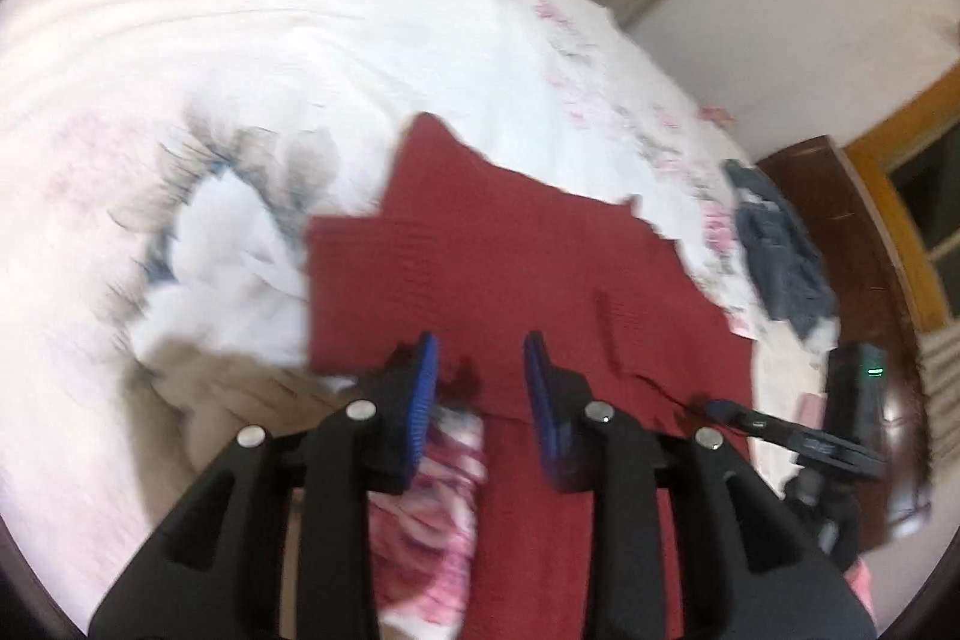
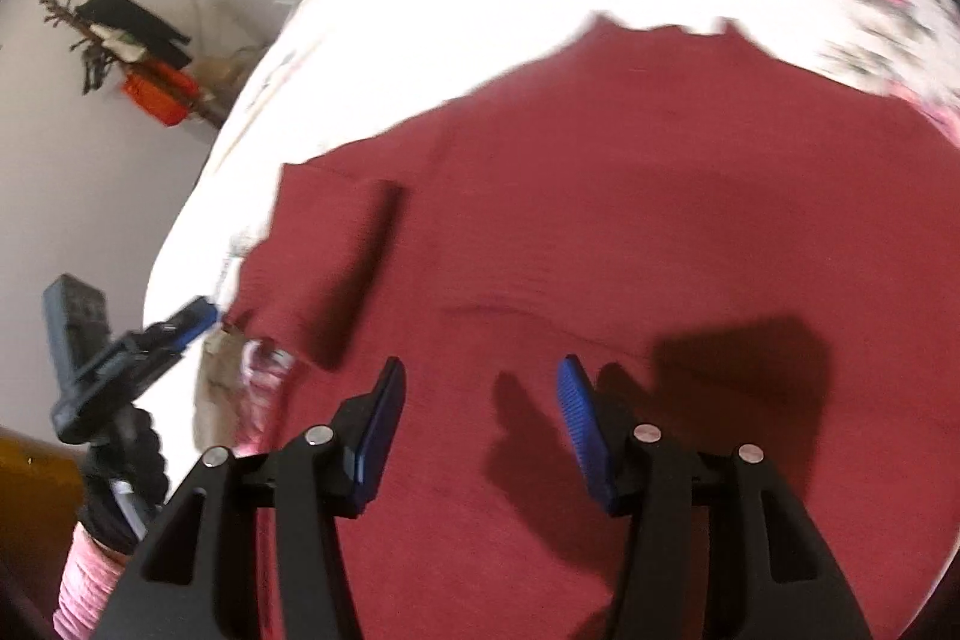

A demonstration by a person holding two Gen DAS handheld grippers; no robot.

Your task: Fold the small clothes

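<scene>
Red garment on floral bedspread (both tools open)

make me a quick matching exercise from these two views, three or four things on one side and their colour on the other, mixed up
Things:
1. garment spread flat under both grippers
2. bedsheet
3. gripper fingers
4. clothing heap at the bed edge

Colours:
a. blue
b. dark grey-blue
c. deep red
d. pale with pink flowers

Pairs: 1-c, 2-d, 3-a, 4-b
</scene>
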